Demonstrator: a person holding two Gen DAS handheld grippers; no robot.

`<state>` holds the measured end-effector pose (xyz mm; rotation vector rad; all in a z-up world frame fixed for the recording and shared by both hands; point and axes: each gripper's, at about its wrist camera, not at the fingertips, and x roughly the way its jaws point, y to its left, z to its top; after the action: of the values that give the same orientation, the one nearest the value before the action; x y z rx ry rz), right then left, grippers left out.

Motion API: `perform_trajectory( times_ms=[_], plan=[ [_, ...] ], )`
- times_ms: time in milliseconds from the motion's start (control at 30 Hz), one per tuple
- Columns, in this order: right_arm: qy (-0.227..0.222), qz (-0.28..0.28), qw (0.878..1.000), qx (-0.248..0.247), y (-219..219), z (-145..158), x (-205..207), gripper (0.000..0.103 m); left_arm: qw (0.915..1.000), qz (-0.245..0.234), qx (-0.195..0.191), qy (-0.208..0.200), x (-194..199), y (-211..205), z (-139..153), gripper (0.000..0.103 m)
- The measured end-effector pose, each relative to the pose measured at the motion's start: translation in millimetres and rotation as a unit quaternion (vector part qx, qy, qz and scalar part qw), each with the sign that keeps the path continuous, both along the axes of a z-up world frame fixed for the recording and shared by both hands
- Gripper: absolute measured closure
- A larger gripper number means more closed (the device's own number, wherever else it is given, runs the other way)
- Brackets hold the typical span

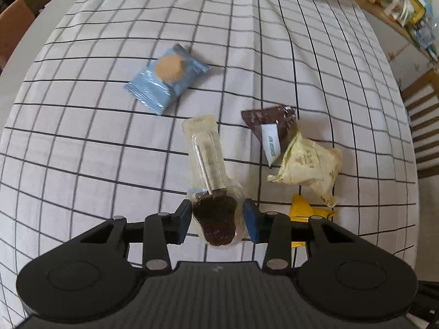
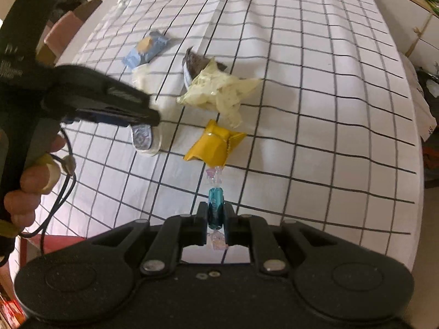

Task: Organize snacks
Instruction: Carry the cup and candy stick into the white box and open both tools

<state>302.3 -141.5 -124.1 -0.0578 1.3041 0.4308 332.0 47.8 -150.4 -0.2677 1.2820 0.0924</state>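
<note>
Here, the left tongs [image 1: 216,220] are clenched on the dark brown paw-shaped lollipop in a clear wrapper [image 1: 215,219], gripped at its head, with the stick and the long clear end of the wrapper pointing away over the white, black-gridded cloth of the bench [image 1: 82,137]. The right tongs [image 2: 216,220] are clenched on a small teal hard candy in a clear twisted wrapper [image 2: 216,205], held upright between the pads so that one twisted end sticks out in front and the other behind.

On the cloth, a light blue packet showing a round tan biscuit [image 1: 167,78] lies well apart from the rest, farther back and to the left. A dark brown triangular packet with a white label [image 1: 271,128] is seen touching a crumpled cream-coloured wrapper [image 1: 307,164], partly beneath it. Just in front of the cream wrapper lies a folded yellow foil packet [image 2: 215,144], partly hidden behind the left tongs in the left wrist view. In the right wrist view the left tongs are seen from the side, gripped by a hand [image 2: 30,175] at the left edge.
</note>
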Motion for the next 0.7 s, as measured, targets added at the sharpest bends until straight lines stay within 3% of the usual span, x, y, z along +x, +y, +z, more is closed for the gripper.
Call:
perform_trajectory(
  times_ms=[300, 700],
  plan=[
    [-0.029, -0.028, 0.999, 0.03, -30, 33, -10, 0.092, 0.9996, 0.002, 0.0, -0.028, -26, 11, 31, 0.063],
    [-0.071, -0.023, 0.995, 0.069, -57, 80, -46, 0.092, 0.9973, -0.024, 0.004, -0.07, -77, -1, 85, 0.063]
  ],
)
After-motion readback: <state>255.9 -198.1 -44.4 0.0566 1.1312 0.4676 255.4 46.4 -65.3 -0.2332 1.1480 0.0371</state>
